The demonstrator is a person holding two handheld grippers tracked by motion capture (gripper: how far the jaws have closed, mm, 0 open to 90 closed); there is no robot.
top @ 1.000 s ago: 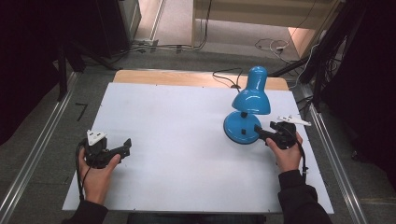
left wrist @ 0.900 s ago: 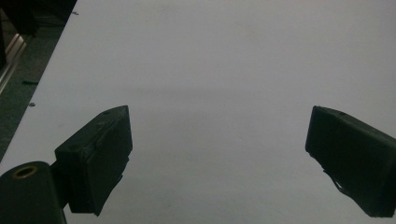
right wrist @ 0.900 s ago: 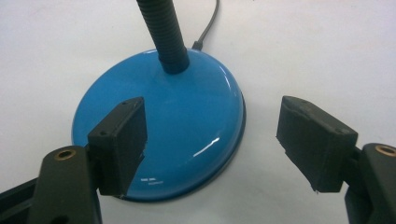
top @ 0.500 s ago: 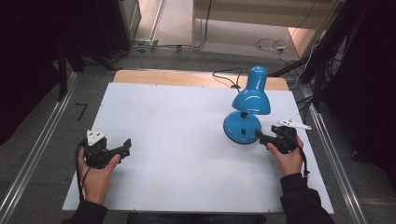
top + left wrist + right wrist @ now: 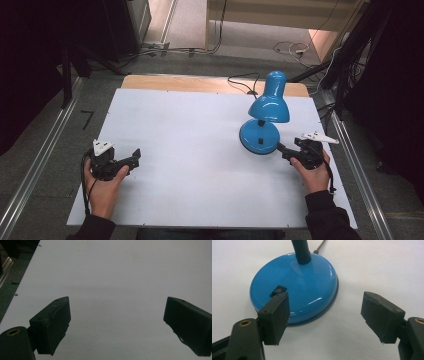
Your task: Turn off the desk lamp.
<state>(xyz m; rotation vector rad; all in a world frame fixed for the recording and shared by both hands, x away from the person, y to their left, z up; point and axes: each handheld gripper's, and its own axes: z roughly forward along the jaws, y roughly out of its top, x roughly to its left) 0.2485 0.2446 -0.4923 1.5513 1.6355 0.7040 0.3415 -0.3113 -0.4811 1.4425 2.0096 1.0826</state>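
A blue lamp (image 5: 262,120) stands on the right side of the white worktop (image 5: 190,150), a bit nearer the back edge than the front. It has a round, shiny base (image 5: 294,290) that sits flat on the worktop, a black bendy neck (image 5: 301,251) coming up from the base, and a blue shade (image 5: 270,102) that hangs over the base in the high view. A little black switch (image 5: 278,290) sits on top of the base, close to its rim. A thin black cord (image 5: 243,82) runs from the lamp toward the far edge of the worktop.

The right gripper (image 5: 286,150) is held in the person's right hand (image 5: 312,167) and points at the lamp base from the right. Its tips come close to the rim of the base. Its jaws are spread wide apart — nothing is between them. In the right gripper view one jaw is in front of the rim, near the switch, and the other jaw is over bare worktop beside the base. I cannot tell if that first jaw touches the base.

The left gripper (image 5: 134,156) is in the person's left hand (image 5: 102,182), far from the lamp, at the front left of the worktop. Its jaws are spread wide too — just plain white worktop shows between them.
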